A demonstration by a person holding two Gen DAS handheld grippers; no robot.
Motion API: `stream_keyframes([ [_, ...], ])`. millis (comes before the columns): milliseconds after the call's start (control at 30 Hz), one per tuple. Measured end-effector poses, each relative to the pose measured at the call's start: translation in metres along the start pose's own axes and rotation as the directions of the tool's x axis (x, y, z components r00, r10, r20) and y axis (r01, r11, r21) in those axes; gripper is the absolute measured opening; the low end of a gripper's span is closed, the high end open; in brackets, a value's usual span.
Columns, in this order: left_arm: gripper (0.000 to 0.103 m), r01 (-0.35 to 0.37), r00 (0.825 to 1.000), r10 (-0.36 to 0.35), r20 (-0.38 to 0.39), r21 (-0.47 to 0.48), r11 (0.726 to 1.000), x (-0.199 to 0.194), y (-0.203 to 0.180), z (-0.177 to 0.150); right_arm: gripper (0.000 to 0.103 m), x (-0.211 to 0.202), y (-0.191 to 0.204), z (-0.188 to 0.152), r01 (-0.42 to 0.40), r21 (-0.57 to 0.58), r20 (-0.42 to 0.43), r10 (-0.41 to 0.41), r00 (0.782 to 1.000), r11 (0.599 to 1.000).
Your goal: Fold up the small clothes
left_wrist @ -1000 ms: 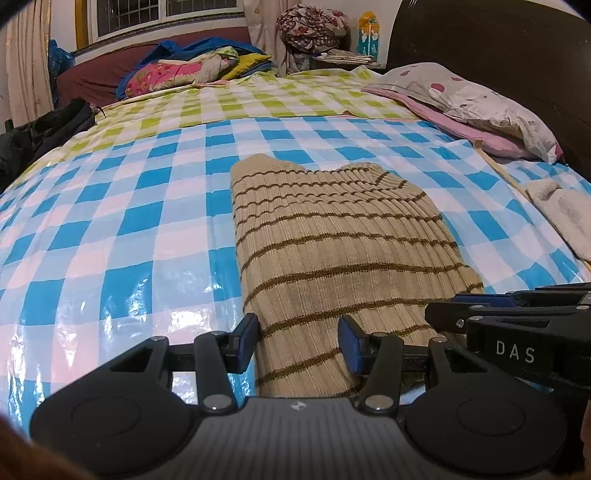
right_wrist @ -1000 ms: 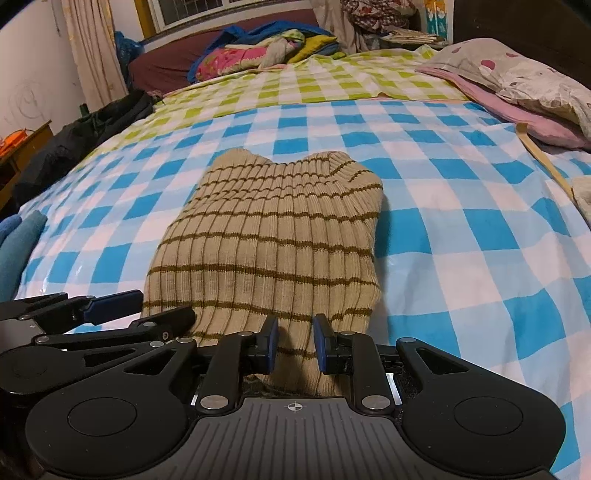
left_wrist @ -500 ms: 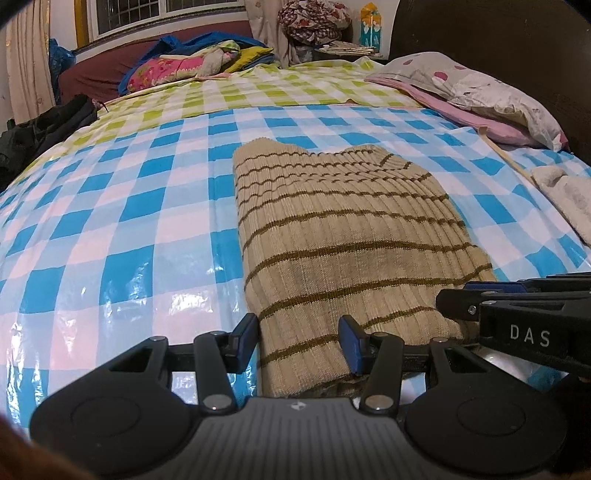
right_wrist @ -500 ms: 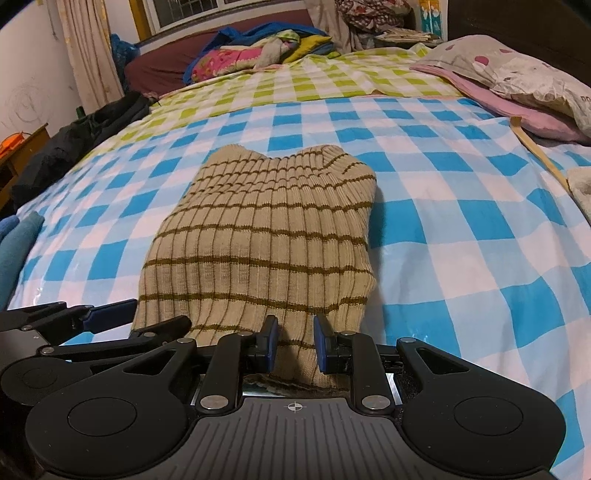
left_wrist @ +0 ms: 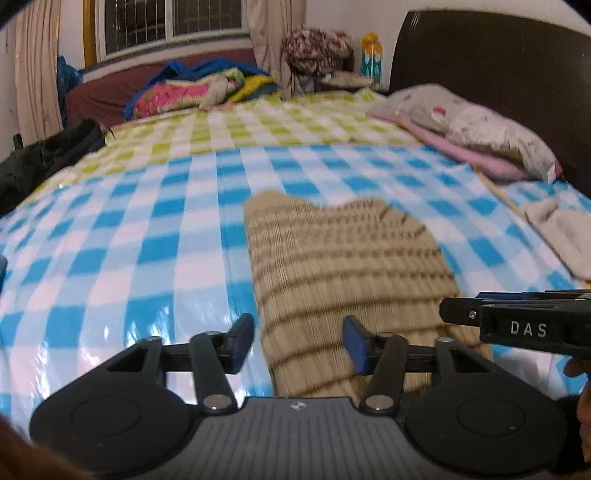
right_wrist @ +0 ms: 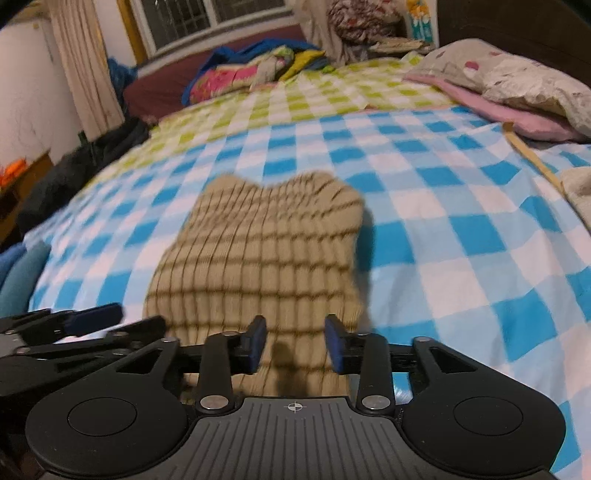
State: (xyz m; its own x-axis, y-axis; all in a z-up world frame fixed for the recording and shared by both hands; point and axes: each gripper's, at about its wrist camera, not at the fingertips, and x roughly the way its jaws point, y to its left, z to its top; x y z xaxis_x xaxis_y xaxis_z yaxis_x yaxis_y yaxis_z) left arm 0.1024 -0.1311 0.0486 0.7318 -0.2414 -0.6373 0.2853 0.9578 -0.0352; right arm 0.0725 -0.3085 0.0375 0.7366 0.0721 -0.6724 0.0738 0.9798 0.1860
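Home bedroom. Big bed under a blue and green checked cover, dark headboard, pillow on a pink one, barred window with curtains. Lived-in clutter: heaped bedding on a maroon couch under the window, a bundle in the far corner, dark clothes off the bed's left edge.

Barred window, cream curtains, dark headboard, checked bed.

folded beige brown-striped knit top lies flat on checked bedcover.
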Motion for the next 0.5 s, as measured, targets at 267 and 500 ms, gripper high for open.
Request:
stream_keyframes([
  [267, 0.08, 0.082, 0.997, -0.082, -0.002, -0.034, 0.996, 0.033, 0.022, 0.013, 0.065, 0.035, -0.034, 0.02, -0.047, 0.158, -0.031, 0.052, 0.998, 0.986],
  [500, 0.081, 0.209, 0.977, -0.212, -0.032, -0.086, 0.974, 0.068, 0.033, 0.008, 0.067, 0.064, -0.05, 0.017, -0.134, 0.27, -0.05, 0.152, 0.987, 0.953],
])
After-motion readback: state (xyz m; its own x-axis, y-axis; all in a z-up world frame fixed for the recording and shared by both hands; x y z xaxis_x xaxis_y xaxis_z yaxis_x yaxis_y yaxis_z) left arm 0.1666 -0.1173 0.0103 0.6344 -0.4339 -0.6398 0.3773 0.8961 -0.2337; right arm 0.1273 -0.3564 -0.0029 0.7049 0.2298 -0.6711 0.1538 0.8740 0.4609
